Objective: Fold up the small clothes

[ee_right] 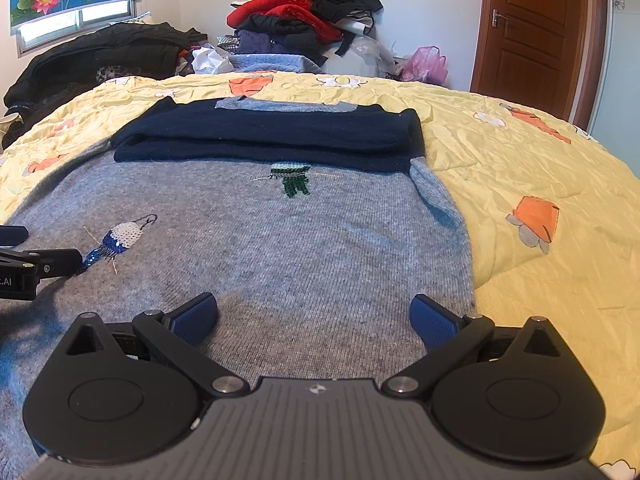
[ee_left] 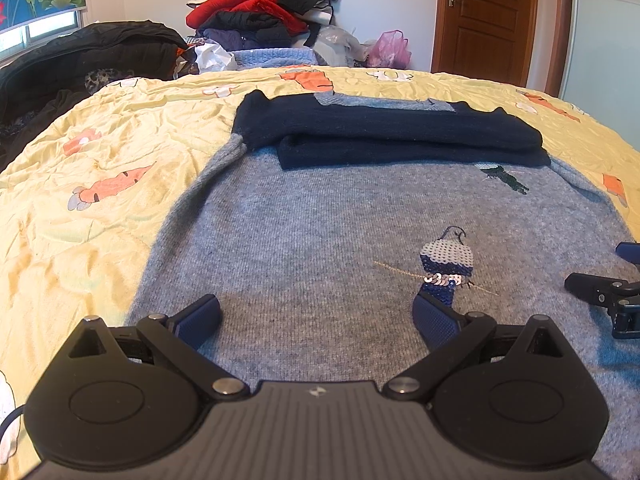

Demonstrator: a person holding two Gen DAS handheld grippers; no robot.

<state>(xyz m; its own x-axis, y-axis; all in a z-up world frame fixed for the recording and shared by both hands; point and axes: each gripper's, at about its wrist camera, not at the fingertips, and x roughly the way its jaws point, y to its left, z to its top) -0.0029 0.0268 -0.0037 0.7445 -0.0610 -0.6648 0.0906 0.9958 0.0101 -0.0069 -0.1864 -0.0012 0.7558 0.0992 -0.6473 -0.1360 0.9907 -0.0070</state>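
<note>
While you hold both over the grey knitted sweater (ee_left: 304,232) on the yellow carrot-print bed quilt (ee_left: 100,152) | left hand-held gripper (ee_left: 318,316) jaws apart, empty | right hand-held gripper (ee_right: 314,314) jaws apart, empty | navy sleeves (ee_right: 272,136) folded across its chest

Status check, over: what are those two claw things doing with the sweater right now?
Left hand-held gripper open, right hand-held gripper open, both over near hem. Grey sweater flat on bed, navy sleeves folded across. Nothing in the way.
</note>
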